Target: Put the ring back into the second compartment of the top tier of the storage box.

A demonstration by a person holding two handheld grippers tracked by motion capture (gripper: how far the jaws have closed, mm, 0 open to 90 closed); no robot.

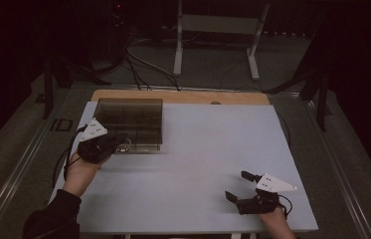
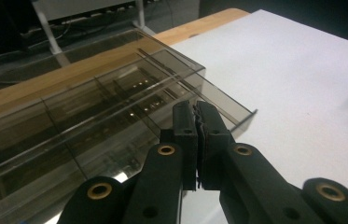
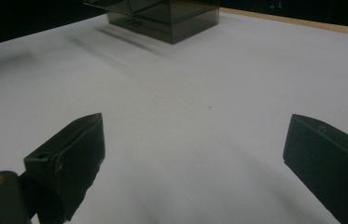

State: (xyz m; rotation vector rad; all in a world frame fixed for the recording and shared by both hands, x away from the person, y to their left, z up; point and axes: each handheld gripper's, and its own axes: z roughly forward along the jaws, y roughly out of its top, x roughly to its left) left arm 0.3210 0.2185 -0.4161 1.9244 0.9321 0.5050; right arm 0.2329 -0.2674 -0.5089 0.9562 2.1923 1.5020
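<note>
Up on the high view, the smoky clear box sits at about ten o'clock on the white counter, close to the far wooden edge. It is a tinted plastic organiser with inner dividers, and its near wall faces the person.

The left gripper is right at the box's near edge, at about seven o'clock from the box's middle, with the grey three-cornered plate on top. In the left gripper view, the left gripper has its two black jaws pressed together, no gap to speak of, and the tips sit right against a thin clear panel of the box that juts out toward the counter. A sliver of something shows between the pads, but whether that is the panel itself being pinched, I cannot tell.

Over at five o'clock on the counter, well apart from the box, the right gripper hovers low with its jaws spread wide, nothing between them. The right gripper view confirms it: right gripper with the two black jaws standing far apart over bare white counter, and the box sitting off at twelve o'clock in that picture.

A dark sleeve comes in at the bottom left behind the left hand.
</note>
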